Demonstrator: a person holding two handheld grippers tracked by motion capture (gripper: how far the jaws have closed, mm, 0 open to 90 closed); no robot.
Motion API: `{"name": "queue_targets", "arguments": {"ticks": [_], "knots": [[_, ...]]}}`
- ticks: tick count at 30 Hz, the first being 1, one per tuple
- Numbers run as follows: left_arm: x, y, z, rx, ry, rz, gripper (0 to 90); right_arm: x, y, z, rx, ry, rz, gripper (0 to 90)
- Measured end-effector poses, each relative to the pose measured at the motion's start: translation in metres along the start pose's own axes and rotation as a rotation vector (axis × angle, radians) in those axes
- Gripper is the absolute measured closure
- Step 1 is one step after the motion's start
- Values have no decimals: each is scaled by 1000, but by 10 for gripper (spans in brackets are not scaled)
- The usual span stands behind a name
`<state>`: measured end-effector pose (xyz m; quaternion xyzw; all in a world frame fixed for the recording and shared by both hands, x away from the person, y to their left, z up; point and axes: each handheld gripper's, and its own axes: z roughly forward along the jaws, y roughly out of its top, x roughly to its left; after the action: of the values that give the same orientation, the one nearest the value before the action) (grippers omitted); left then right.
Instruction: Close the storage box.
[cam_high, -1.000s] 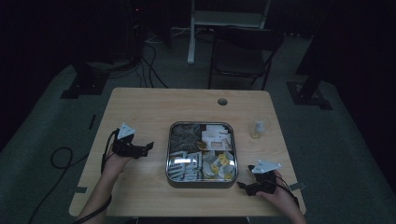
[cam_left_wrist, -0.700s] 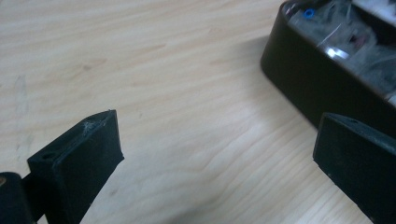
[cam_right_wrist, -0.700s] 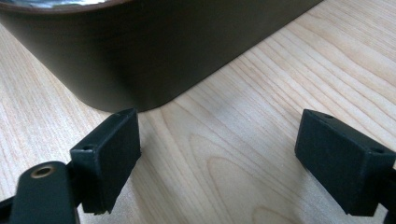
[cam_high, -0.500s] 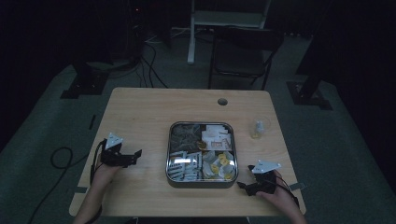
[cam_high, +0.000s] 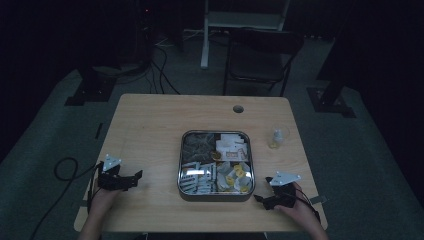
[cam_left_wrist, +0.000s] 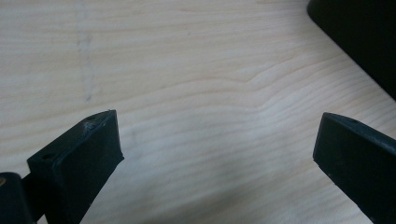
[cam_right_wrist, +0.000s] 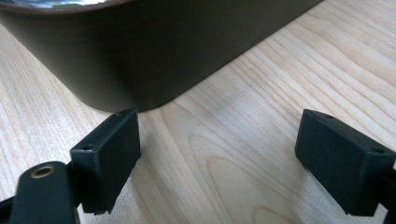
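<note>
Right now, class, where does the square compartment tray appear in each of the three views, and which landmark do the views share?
High view: the tray sits at the middle of the table's near half.
Left gripper view: its dark wall, as it seems, cuts across the top right corner.
Right gripper view: its dark wall spans the top.
Shared landmark: the light wooden table.

no readable text, labels or numbers

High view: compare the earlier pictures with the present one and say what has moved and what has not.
The left gripper has drawn back from mid-table toward the person's near left edge, jaws open and empty. The right gripper, the tray and the small cup stayed put.
</note>
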<state>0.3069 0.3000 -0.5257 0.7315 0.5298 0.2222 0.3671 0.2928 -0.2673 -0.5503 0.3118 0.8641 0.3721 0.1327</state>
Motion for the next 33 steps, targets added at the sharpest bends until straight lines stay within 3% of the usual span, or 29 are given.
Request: {"name": "queue_targets", "arguments": {"ticks": [18, 21, 28, 33], "knots": [[7, -30, -22, 56, 135, -57, 18, 0, 0, 0, 0, 0, 0, 137], [7, -34, -22, 78, 144, -51, 17, 0, 0, 0, 0, 0, 0, 137], [8, -42, -25, 102, 171, -92, 17, 0, 0, 0, 0, 0, 0, 137], [8, -46, -27, 123, 200, -90, 17, 0, 0, 0, 0, -1, 0, 137]]}}
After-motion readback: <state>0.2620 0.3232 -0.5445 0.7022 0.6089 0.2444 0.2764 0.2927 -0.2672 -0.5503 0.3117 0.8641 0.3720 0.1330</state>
